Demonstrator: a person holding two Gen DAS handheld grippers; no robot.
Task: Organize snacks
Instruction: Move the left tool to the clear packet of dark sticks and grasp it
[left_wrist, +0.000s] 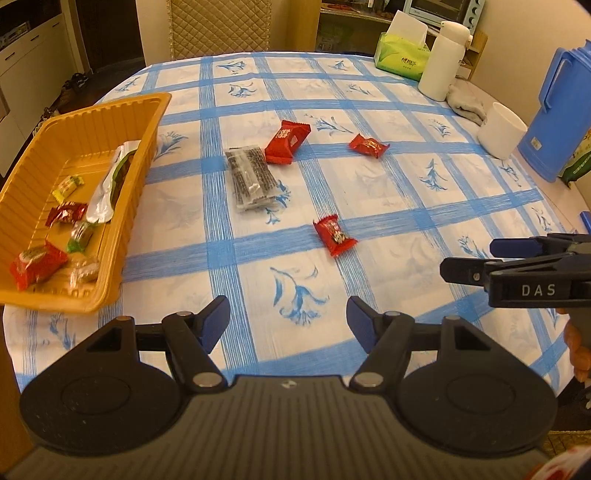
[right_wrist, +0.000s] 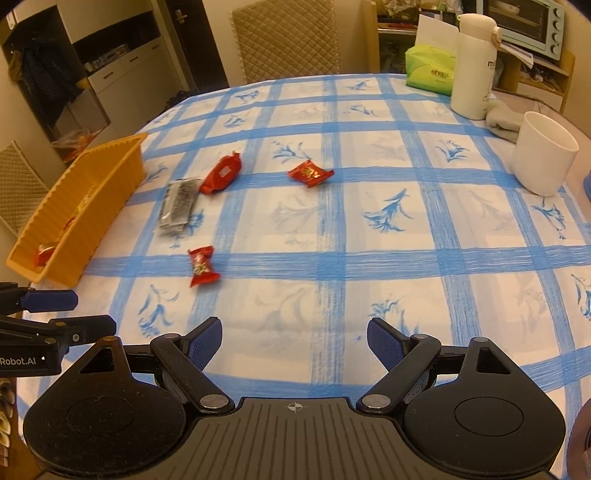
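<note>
An orange tray (left_wrist: 146, 144) at the table's left holds several wrapped snacks; it also shows in the right wrist view (right_wrist: 92, 195). On the blue-checked cloth lie a small red candy (left_wrist: 334, 235) (right_wrist: 202, 266), a clear pack of dark sticks (left_wrist: 250, 176) (right_wrist: 179, 204), a larger red packet (left_wrist: 287, 141) (right_wrist: 221, 173) and another small red candy (left_wrist: 368, 145) (right_wrist: 309, 173). My left gripper (left_wrist: 288, 317) is open and empty above the near edge. My right gripper (right_wrist: 294, 334) is open and empty; it shows from the side in the left wrist view (left_wrist: 469, 260).
At the far right stand a white cup (left_wrist: 501, 130) (right_wrist: 543, 153), a white flask (left_wrist: 445, 61) (right_wrist: 474, 66), a grey cloth (left_wrist: 466, 103), a green tissue pack (left_wrist: 400, 55) (right_wrist: 430, 70) and a blue jug (left_wrist: 563, 110). A quilted chair (right_wrist: 284, 40) stands behind the table.
</note>
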